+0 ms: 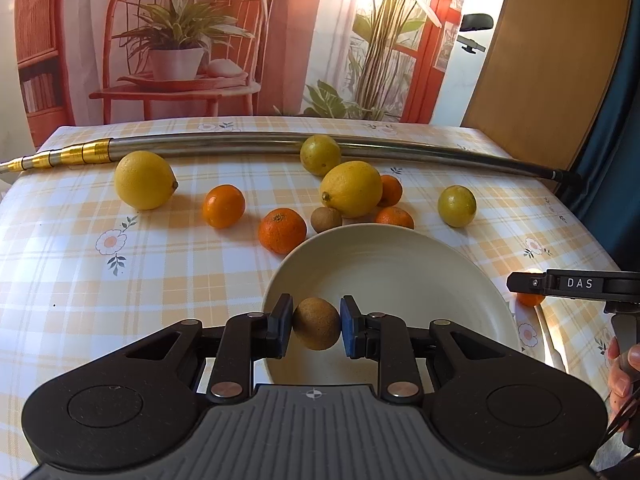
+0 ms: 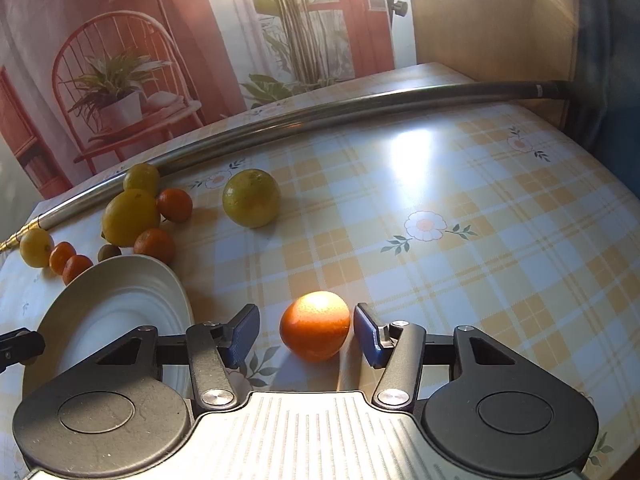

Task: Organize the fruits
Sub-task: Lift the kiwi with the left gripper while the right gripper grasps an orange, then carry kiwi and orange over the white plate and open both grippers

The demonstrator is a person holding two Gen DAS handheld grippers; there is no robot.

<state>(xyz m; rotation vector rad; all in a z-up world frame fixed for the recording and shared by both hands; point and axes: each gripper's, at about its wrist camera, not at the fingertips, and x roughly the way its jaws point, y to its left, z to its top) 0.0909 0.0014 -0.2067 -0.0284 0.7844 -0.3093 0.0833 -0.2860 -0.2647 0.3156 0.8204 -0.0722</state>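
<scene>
Our left gripper (image 1: 316,329) pinches a kiwi (image 1: 316,322) over the bowl (image 1: 384,256); right gripper (image 2: 306,334) straddles a mandarin (image 2: 315,325) beside the bowl, fingers wide, not touching

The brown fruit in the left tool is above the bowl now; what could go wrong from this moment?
1. The left tool pinches the round brown fruit only at its sides, so it could slip out. Dropped from there, it may bounce in the empty bowl.
2. The right tool is open around a tangerine on the table; closing off centre could push it so that it rolls.
3. The two tools are close together and could collide.
</scene>
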